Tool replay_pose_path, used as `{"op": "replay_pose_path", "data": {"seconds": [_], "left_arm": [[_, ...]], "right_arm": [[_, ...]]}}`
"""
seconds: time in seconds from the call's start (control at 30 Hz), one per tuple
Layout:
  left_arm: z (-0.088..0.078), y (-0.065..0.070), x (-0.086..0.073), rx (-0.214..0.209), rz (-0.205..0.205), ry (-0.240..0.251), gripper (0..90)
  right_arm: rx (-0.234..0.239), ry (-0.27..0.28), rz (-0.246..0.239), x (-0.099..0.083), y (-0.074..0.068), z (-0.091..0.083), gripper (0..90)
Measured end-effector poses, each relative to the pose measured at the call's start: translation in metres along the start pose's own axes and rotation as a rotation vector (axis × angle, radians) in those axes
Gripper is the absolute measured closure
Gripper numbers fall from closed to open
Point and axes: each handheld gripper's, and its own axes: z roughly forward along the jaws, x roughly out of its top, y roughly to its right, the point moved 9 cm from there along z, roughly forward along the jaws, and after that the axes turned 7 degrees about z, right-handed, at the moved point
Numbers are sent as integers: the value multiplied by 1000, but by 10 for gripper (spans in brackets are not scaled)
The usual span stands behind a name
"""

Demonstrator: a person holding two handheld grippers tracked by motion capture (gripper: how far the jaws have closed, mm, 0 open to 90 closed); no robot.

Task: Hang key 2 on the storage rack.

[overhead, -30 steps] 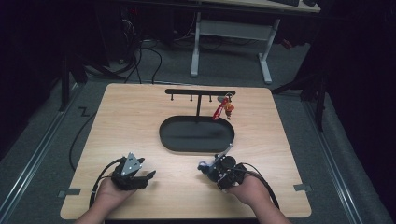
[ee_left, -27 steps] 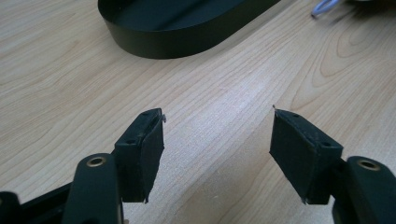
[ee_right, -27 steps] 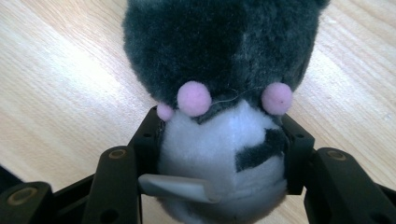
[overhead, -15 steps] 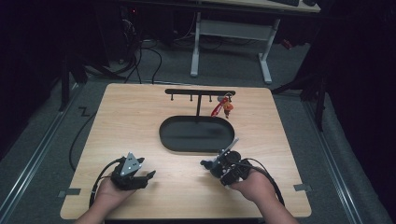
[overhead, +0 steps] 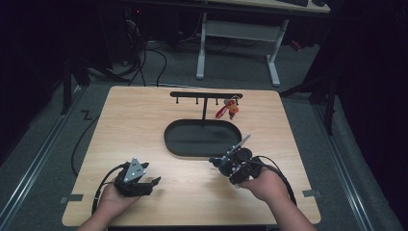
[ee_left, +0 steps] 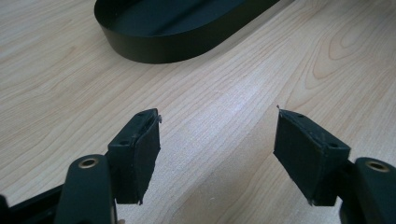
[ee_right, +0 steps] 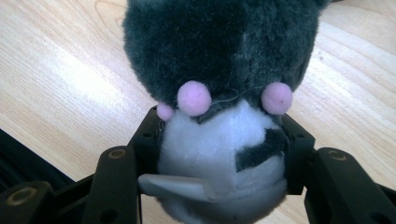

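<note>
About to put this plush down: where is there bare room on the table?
Bare wood runs left of the black oval tray and between the left gripper and right gripper, which clamps the grey-and-white plush toy. The tray's floor looks bare. It is crowded under the black hook rack, around the red keychain.

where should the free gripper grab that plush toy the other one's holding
The right gripper clamps the plush toy across its white lower part. The dark fluffy upper half sticks out free beyond the jaws, so the open left gripper would probably best pinch that half from its far end, across the sides.
</note>
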Motion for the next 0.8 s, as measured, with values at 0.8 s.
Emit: {"op": "replay_pose_path", "data": {"seconds": [0.8], "left_arm": [[-3, -2, -3, 17, 3, -4, 282]], "right_arm": [[13, 21, 24, 30, 4, -35, 476]]}}
